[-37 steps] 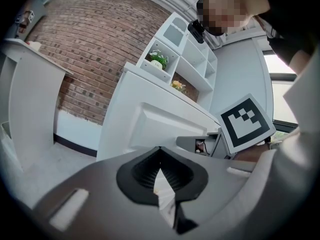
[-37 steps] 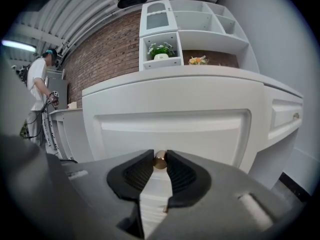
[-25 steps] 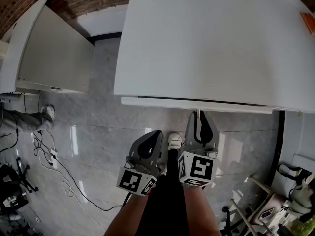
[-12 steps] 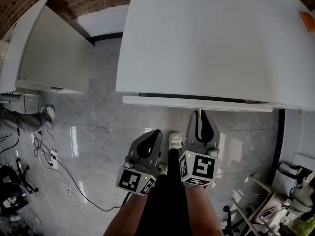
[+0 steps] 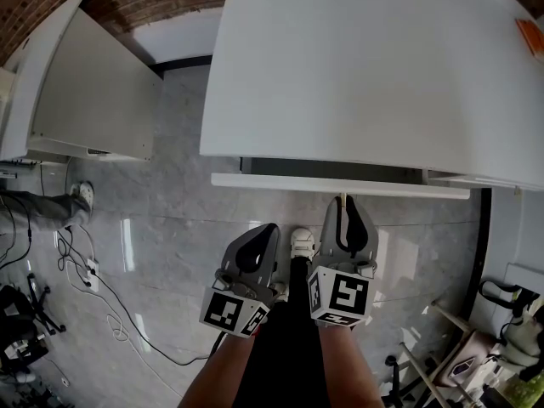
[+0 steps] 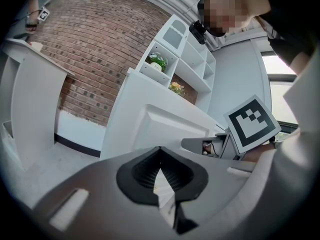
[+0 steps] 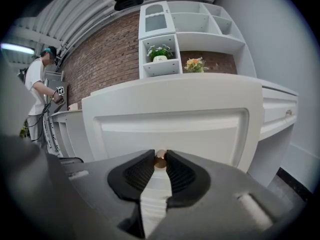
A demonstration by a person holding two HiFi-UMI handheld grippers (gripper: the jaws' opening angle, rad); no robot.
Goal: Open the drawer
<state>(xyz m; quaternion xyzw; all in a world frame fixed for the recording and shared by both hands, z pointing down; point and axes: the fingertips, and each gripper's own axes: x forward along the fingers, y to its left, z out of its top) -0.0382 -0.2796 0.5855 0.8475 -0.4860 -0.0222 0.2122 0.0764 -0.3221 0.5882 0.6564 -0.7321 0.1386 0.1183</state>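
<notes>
In the head view a white drawer front (image 5: 340, 185) stands a little way out from under the white desk top (image 5: 374, 66), and a dark gap (image 5: 331, 168) shows behind it. My right gripper (image 5: 344, 201) reaches to the drawer's middle. The right gripper view shows the drawer front (image 7: 170, 126) close ahead, with my right gripper (image 7: 160, 157) shut on its small brass knob (image 7: 160, 159). My left gripper (image 5: 269, 229) hangs beside the right one, short of the drawer. In its own view the left gripper (image 6: 160, 151) is shut with nothing between its fingers.
A second white cabinet (image 5: 93, 92) stands to the left, across a grey marble floor (image 5: 187, 219). Cables (image 5: 85, 270) lie at lower left and equipment (image 5: 501, 330) sits at lower right. My shoe (image 5: 302, 243) is under the grippers. A person (image 7: 37, 84) stands at far left.
The drawer front has come out toward me and the dark gap behind it has widened. My right gripper drew back slightly with the knob. The left gripper stayed put.
</notes>
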